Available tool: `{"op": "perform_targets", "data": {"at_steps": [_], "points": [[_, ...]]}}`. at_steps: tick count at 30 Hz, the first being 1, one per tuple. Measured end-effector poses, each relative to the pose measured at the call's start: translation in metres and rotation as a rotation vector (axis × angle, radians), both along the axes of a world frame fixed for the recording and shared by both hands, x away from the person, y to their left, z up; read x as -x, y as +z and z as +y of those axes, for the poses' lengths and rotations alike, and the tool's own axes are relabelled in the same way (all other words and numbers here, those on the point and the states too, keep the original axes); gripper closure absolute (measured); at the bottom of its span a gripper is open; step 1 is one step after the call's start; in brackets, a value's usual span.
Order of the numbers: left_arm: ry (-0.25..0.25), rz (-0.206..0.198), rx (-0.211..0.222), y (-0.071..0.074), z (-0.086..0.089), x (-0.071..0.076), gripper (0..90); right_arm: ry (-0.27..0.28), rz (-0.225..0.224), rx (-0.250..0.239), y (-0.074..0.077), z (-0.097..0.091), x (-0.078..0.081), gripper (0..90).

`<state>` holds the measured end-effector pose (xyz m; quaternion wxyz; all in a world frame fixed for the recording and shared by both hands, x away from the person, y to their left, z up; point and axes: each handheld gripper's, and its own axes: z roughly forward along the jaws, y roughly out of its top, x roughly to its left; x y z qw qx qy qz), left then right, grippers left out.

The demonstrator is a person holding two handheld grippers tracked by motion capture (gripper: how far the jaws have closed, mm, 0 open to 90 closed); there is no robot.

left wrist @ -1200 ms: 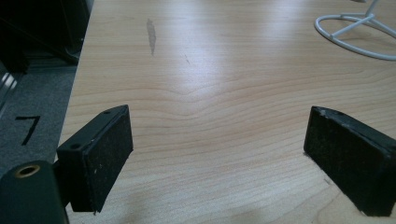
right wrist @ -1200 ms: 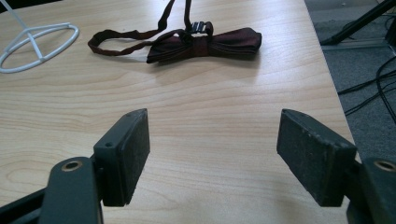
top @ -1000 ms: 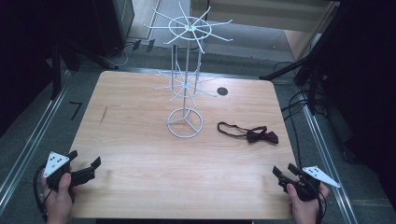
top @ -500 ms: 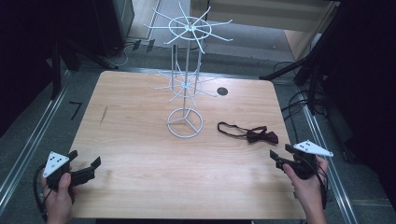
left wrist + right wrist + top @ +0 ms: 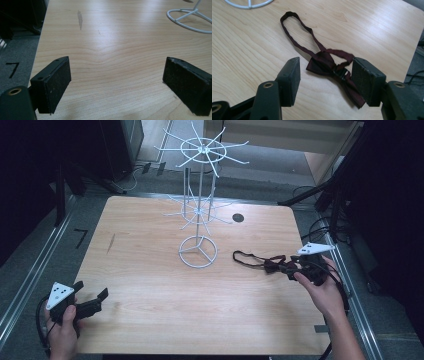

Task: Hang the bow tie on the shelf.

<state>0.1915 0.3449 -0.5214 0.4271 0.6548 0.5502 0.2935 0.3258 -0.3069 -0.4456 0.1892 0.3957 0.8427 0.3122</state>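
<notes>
While the left tool (image 5: 90,302) is sitting wide open and holding nothing near the front-left corner of the worktop (image 5: 150,270) from up high, the right tool (image 5: 295,266) is reaching in at the dark red bow tie (image 5: 272,265), just right of the white wire rack (image 5: 199,215).

Left gripper view: jaws are gaping over bare wood, rack base (image 5: 190,20) off in the corner.

Right gripper view: jaws are standing open either side of the bow tie's (image 5: 329,65) knot, not pinching yet, strap loop lying flat beyond. Looks like the grab step; I'd guess next is lowering and closing on the knot.
</notes>
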Motion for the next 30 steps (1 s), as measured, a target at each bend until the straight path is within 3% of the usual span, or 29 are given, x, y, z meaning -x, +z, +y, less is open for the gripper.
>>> {"op": "perform_targets", "data": {"at_steps": [2,4,10,12,13,15,22,25,30], "points": [[0.000,0.000,-0.002,0.000,0.000,0.000,8.8,0.013,0.007,0.012,0.002,0.003,-0.003,46.5],[-0.001,0.000,0.000,0.000,0.000,0.000,8.8,0.049,0.046,0.023,0.008,0.010,-0.012,51.1],[-0.002,0.002,0.001,0.000,0.000,0.000,8.8,0.115,0.143,0.030,0.010,0.023,-0.028,54.5],[-0.002,0.003,0.001,0.000,0.000,0.000,8.8,0.136,0.156,0.026,0.009,0.025,-0.030,54.6],[-0.002,0.003,0.000,0.000,0.000,0.000,8.8,0.146,0.166,0.087,0.006,0.031,-0.035,54.9],[-0.002,0.003,0.000,0.000,0.000,0.000,8.8,0.156,0.181,0.129,0.003,0.037,-0.040,54.4],[-0.003,0.003,0.001,0.000,0.000,0.000,8.8,0.177,0.207,0.198,-0.005,0.053,-0.057,49.4],[-0.002,0.003,0.002,0.000,0.000,0.000,8.8,0.211,0.224,0.247,-0.012,0.067,-0.064,39.2],[-0.004,0.003,0.004,0.000,0.001,0.000,8.8,0.249,0.249,0.292,-0.021,0.081,-0.073,36.8]]}}
